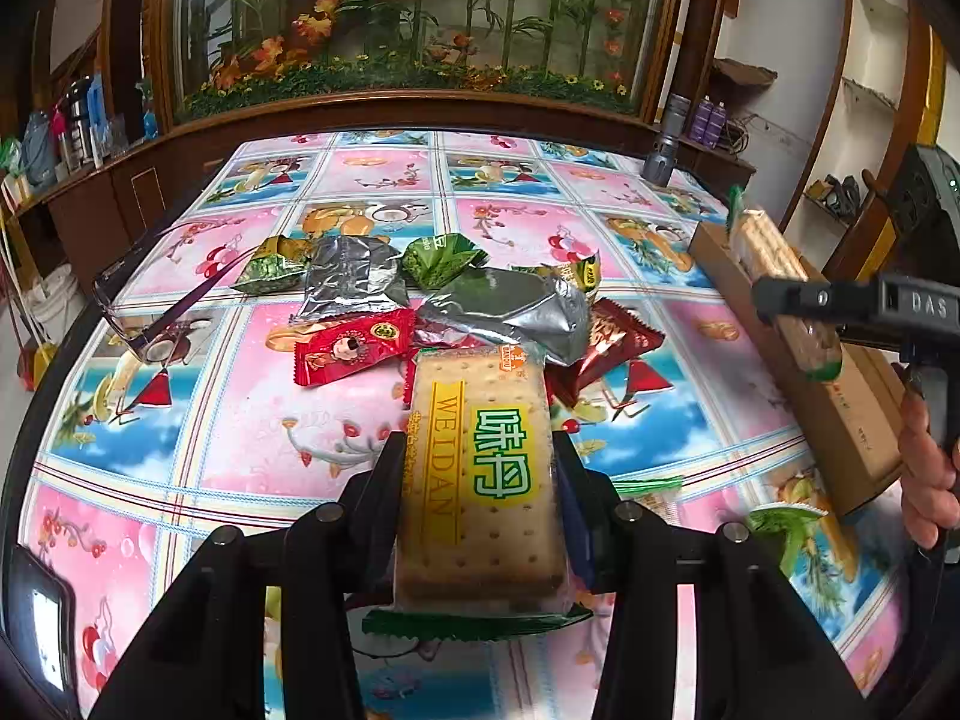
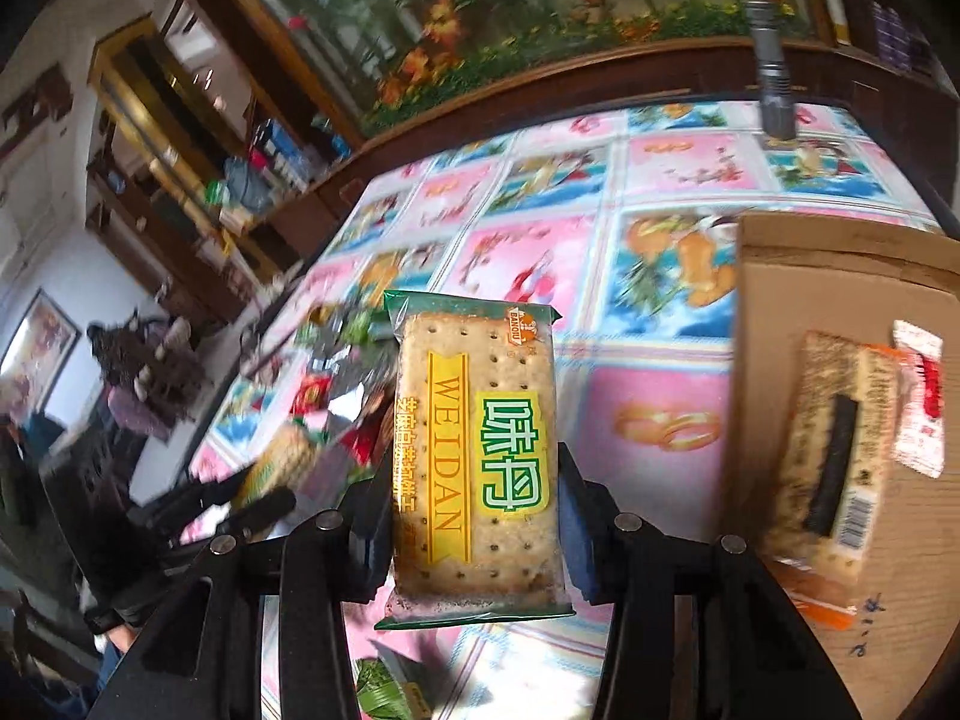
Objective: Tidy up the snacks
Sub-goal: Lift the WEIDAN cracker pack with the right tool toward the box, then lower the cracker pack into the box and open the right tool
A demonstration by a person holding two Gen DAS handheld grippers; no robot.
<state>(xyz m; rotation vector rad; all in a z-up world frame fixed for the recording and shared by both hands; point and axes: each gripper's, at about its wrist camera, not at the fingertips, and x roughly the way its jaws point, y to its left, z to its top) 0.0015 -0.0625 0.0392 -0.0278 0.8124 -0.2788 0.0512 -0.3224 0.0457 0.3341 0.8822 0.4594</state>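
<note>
both tools are clamped on cracker packs: left tool (image 1: 480, 468), right tool (image 2: 474, 498). the right should release its cracker pack (image 2: 477, 456) flat in the cardboard box (image 2: 840, 300) at two o'clock, beside the pack (image 2: 834, 450) already inside.

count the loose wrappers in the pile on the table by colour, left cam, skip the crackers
silver packets: 2
green packets: 3, the last partly hidden
red packets: 2
total: 7 visible
</note>
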